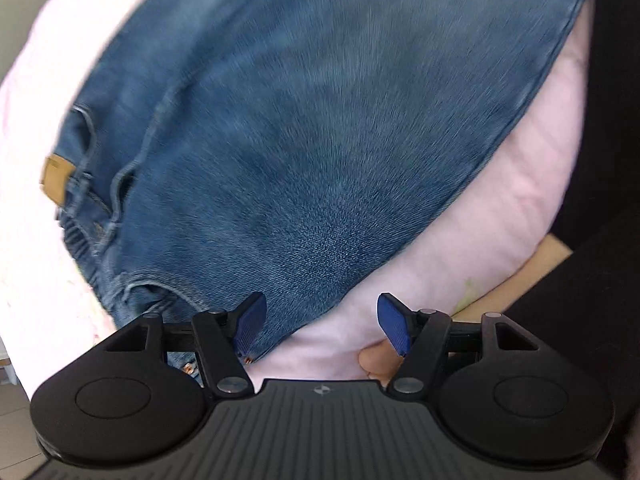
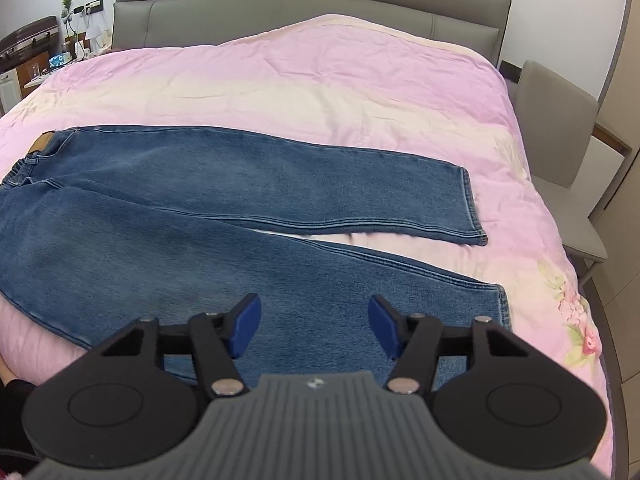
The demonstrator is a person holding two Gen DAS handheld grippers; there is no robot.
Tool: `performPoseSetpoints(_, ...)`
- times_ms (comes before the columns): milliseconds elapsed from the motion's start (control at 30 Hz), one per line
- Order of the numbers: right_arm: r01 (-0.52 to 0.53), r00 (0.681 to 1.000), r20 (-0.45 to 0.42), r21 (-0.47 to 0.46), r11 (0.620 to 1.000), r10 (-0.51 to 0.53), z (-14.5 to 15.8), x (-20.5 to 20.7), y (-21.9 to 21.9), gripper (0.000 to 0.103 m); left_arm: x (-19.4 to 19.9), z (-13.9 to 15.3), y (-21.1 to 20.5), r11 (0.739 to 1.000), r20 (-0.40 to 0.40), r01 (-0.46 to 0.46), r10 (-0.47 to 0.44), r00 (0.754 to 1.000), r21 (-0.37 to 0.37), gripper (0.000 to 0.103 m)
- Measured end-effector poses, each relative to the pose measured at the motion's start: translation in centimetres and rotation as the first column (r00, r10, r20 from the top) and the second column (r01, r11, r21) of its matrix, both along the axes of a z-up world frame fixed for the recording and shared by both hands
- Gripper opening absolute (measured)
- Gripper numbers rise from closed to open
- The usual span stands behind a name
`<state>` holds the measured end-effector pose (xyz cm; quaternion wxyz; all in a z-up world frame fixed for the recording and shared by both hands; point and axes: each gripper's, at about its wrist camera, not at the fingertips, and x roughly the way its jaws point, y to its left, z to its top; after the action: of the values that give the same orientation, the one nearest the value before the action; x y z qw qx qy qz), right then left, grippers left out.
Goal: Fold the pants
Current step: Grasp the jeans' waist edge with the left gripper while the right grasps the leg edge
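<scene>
Both grippers, each with two blue ribbed pads on black linkages, hang with jaws apart and nothing clamped: the left gripper [image 1: 320, 326] over the near edge of the jeans [image 1: 304, 128] by the waistband, the right gripper [image 2: 314, 328] above the lower part of the near leg. One pair of mid-blue denim jeans [image 2: 208, 208] lies flat on a wrinkled pink duvet [image 2: 320, 80] (floral print at one corner), its two legs splayed in a narrow V, hems double-stitched. One tan leather patch [image 1: 56, 178] marks the waistband. Behind stand a grey padded headboard [image 2: 312, 12] and one grey chair [image 2: 560, 152].
</scene>
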<state>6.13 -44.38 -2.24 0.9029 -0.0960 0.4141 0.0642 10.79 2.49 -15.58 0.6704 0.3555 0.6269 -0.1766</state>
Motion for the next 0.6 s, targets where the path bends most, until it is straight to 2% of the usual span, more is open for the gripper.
performPoseSetpoints(100, -0.027, 0.999, -0.022, -0.023, 0.999, 0.026, -0.9, 1.0, -0.9, 0.051, 0.4, -2.4, -0.7, 0.998, -0.033, 0.022, -0.020, 0.999, 0.060, 0.076)
performPoseSetpoints(233, -0.110, 0.991, -0.079, -0.072, 0.991, 0.105, -2.2, 1.4, -1.9, 0.051, 0.5, -3.7, -1.7, 0.989, -0.030, 0.057, -0.053, 0.998, 0.138, 0.079)
performPoseSetpoints(267, -0.139, 0.987, -0.093, -0.085, 0.987, 0.131, -2.5, 1.3, -2.2, 0.051, 0.4, -4.0, -1.9, 0.986, -0.024, 0.062, -0.059, 0.998, 0.157, 0.076)
performPoseSetpoints(367, -0.247, 0.961, -0.158, -0.141, 0.959, 0.225, -3.7, 1.0, -3.3, 0.051, 0.3, -4.1, -2.1, 0.981, 0.011, 0.060, -0.064, 0.998, 0.187, 0.052)
performPoseSetpoints(467, -0.346, 0.922, -0.249, -0.187, 0.919, 0.296, -5.2, 0.5, -4.6, 0.055, 0.2, -3.3, -1.9, 0.989, 0.044, 0.029, -0.036, 0.998, 0.143, 0.033)
performPoseSetpoints(533, -0.398, 0.898, -0.295, -0.227, 0.889, 0.327, -6.4, 0.2, -5.2, 0.061, 0.2, -2.8, -1.9, 0.993, 0.077, 0.006, -0.016, 0.997, 0.121, 0.027)
performPoseSetpoints(600, -0.434, 0.880, -0.328, -0.262, 0.862, 0.343, -7.6, 0.0, -5.8, 0.063, 0.3, -2.1, -1.9, 0.995, 0.110, -0.016, 0.005, 0.994, 0.100, 0.022)
